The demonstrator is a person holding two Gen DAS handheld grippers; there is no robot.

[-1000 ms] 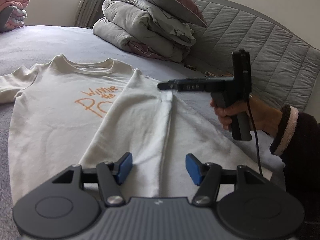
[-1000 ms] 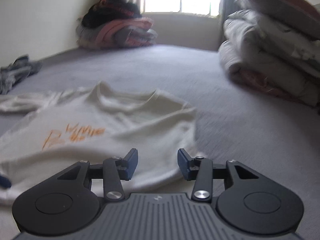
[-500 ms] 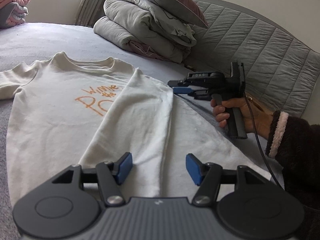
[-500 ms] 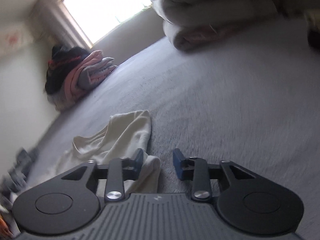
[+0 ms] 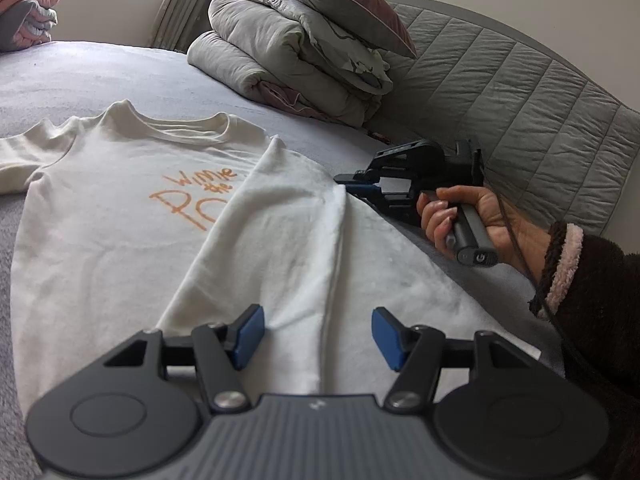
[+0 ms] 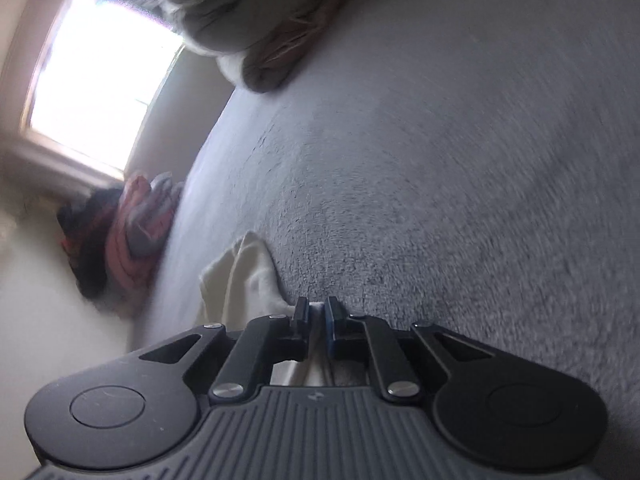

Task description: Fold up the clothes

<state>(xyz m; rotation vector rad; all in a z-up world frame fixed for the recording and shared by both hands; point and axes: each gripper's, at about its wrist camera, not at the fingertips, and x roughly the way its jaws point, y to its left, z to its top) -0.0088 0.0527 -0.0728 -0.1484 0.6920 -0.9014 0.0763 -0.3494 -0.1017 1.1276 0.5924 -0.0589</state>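
Right hand-held two-finger gripper (image 6: 316, 312), rolled on its side, has just been closing its jaws; its blue pads now pinch a thin edge of cloth, with white fabric showing in the narrow slot between them. Left hand-held gripper (image 5: 318, 334) stands about half open above the hem end of the garment, pads touching nothing, a raised crease running up between them.

Grey fleece-covered bed (image 5: 100, 76): the work surface, soft and napped; cloth will drag on it rather than slide. Its quilted grey headboard (image 5: 520, 92) fills the 2 o'clock area of the left wrist view.

Folded grey duvet with a pillow on top (image 5: 296, 44): at 12 o'clock, well apart from the work.

Cream long-sleeved cotton top with orange lettering (image 5: 100, 220): lies flat, chest up, neckline towards 11 o'clock, filling the centre of the left wrist view. One side panel (image 5: 288, 248) is already turned over the body; the right gripper holds it at its far corner, at 2 o'clock from the lettering. Judged light, limp and non-fragile; it will sag and crease wherever it is unsupported, and a single-point hold will let it swing. Seams, hem corners and shoulder points look the soundest places to hold, two corners together.

Person's right hand (image 5: 472, 216), in a dark sleeve with a pink cuff, wraps the right gripper's handle.
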